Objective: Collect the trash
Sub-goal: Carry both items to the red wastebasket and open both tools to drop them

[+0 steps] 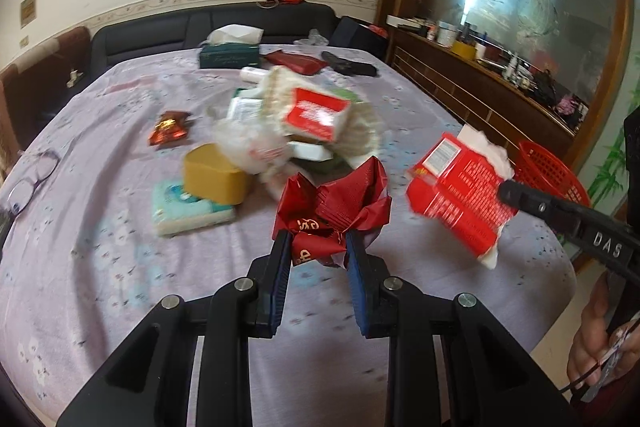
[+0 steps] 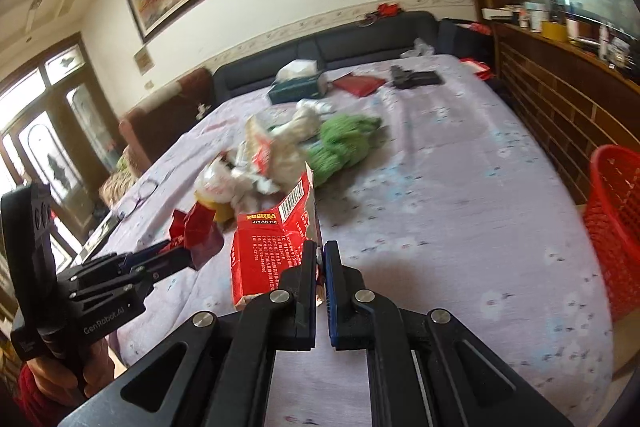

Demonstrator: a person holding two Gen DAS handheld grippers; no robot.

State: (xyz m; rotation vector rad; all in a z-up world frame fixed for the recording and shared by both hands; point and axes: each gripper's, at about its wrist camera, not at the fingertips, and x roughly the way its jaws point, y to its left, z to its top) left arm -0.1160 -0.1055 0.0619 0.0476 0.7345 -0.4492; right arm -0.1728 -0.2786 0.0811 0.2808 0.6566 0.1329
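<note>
In the left wrist view, the left gripper (image 1: 316,243) pinches a crumpled, glossy dark-red foil wrapper (image 1: 334,205) above the lilac floral bedsheet (image 1: 100,255), presumably bound for the red plastic mesh basket (image 1: 550,171). In the right wrist view, the right gripper (image 2: 320,255) clamps a torn red cardboard packet (image 2: 276,243), stiff and flat-sided, lifted clear with the basket at the bedside to the right.

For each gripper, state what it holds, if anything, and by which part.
Left gripper is shut on the crumpled red wrapper, gripped at its lower end. Right gripper is shut on the torn red box, pinched at its right edge.
</note>
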